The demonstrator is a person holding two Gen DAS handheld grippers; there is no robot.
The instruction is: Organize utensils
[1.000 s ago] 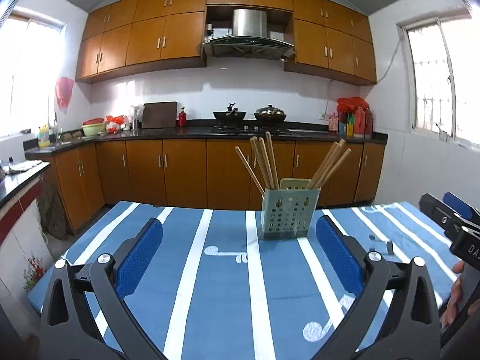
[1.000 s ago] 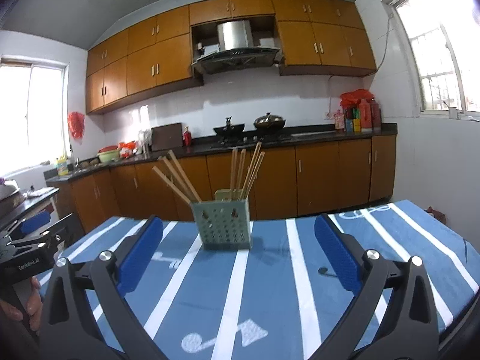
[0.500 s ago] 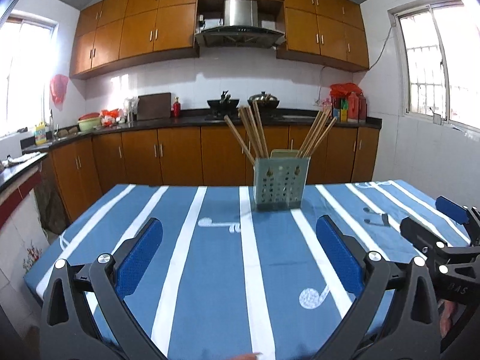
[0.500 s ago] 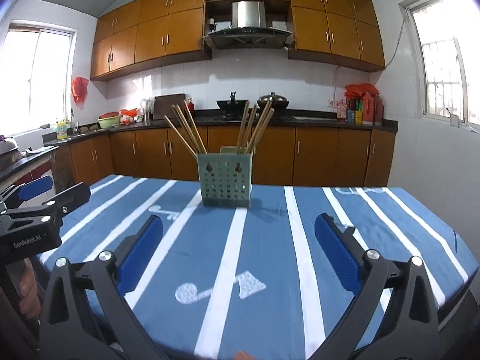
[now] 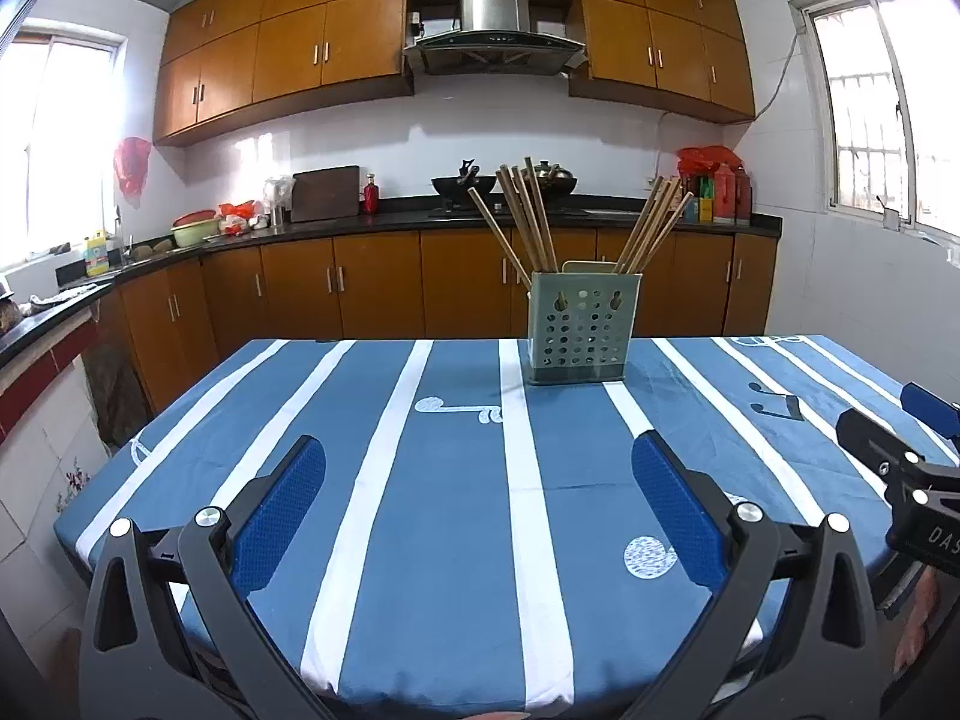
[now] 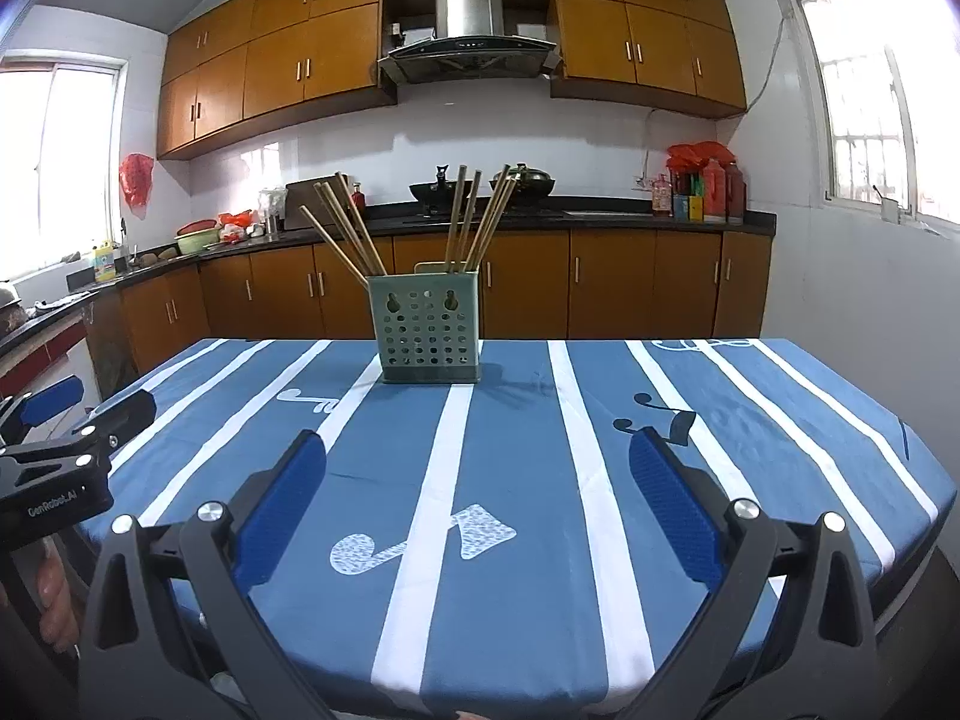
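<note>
A pale green perforated utensil holder [image 5: 579, 327] [image 6: 427, 327] stands upright near the far edge of the blue striped table [image 5: 456, 480] [image 6: 540, 450]. Several wooden chopsticks [image 5: 525, 216] [image 6: 348, 228] lean in two bunches out of its left and right compartments. My left gripper [image 5: 480, 480] is open and empty over the near part of the table, well short of the holder. My right gripper [image 6: 477, 474] is likewise open with nothing between its blue pads. Each gripper shows at the edge of the other's view, the right gripper [image 5: 906, 468] and the left gripper [image 6: 66, 420].
Beyond the table runs a kitchen counter [image 5: 420, 219] with wooden cabinets, a wok and pot on the stove, bottles [image 5: 717, 195] at the right and a sink area at the left. A hand [image 6: 54, 594] holds the left tool. White tiled walls flank both sides.
Both grippers have pulled back toward the near edge of the table, so the holder looks farther away. Both stay open and empty.
</note>
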